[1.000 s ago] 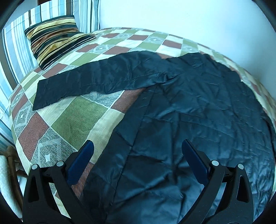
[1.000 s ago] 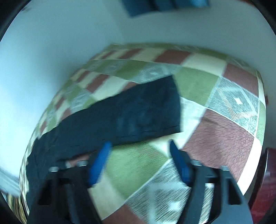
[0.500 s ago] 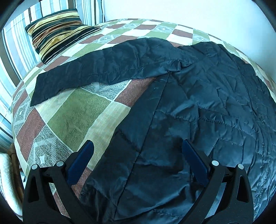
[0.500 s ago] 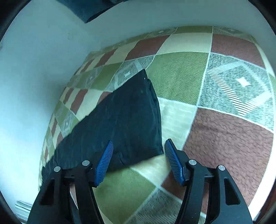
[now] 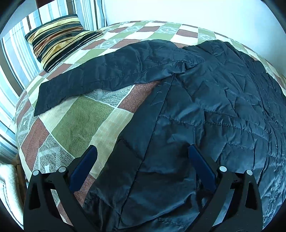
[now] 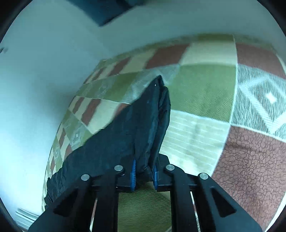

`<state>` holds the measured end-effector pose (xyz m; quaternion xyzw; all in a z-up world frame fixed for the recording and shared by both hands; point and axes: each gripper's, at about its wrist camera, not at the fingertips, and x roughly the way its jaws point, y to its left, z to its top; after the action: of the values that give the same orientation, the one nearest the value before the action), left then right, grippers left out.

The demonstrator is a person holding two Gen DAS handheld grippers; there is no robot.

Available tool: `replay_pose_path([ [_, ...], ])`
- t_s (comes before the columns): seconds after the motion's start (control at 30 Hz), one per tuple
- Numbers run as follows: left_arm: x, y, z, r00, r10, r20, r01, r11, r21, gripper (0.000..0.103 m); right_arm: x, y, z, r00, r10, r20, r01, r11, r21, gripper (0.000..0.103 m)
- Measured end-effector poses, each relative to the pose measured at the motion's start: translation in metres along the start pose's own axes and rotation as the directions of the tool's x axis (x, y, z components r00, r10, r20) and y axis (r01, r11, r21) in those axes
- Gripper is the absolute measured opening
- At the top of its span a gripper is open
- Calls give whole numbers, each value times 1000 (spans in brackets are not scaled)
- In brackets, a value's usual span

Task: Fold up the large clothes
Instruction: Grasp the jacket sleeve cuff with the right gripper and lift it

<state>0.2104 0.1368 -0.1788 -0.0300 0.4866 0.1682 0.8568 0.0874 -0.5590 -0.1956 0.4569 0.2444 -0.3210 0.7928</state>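
Note:
A dark quilted jacket (image 5: 205, 110) lies spread on a checked bedspread (image 5: 76, 125). One sleeve (image 5: 107, 76) stretches out to the left toward the pillow. My left gripper (image 5: 143, 149) hangs open just above the jacket's near side edge, its pads apart and empty. In the right wrist view the other sleeve's end (image 6: 139, 125) is bunched up between the blue pads. My right gripper (image 6: 143, 166) is closing its jaws and pinches that fabric above the bedspread (image 6: 205, 92).
A striped pillow (image 5: 59, 39) lies at the bed's far left before striped fabric (image 5: 10, 71). A white wall (image 5: 196, 14) runs along the far side. A pale cloth (image 5: 7, 187) hangs past the bed's left edge. A dark blue thing (image 6: 107, 10) shows on the wall.
My right gripper came forward over the sleeve end and shut on it, bunching the cuff. The left gripper sank a little toward the jacket and stayed open.

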Motion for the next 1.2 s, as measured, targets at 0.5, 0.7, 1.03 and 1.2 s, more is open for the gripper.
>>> replay_pose_path([
  [0.5,-10,12,1,999,-7,36,6,1000,18,101,-34,210,-65,974,223,-26,-215,891,-400,12],
  [0.7,-6,29,5,998,48,48,-48,999,7,101,-24,288,-124,950,283,-129,-309,803,-510,12],
  [1.03,10,59,16,995,87,39,-85,995,-45,101,11,395,-236,894,319,-315,-448,655,-609,12],
  [1.2,17,63,16,996,81,26,-80,995,-54,101,17,426,-297,861,305,-407,-507,583,-635,12],
])
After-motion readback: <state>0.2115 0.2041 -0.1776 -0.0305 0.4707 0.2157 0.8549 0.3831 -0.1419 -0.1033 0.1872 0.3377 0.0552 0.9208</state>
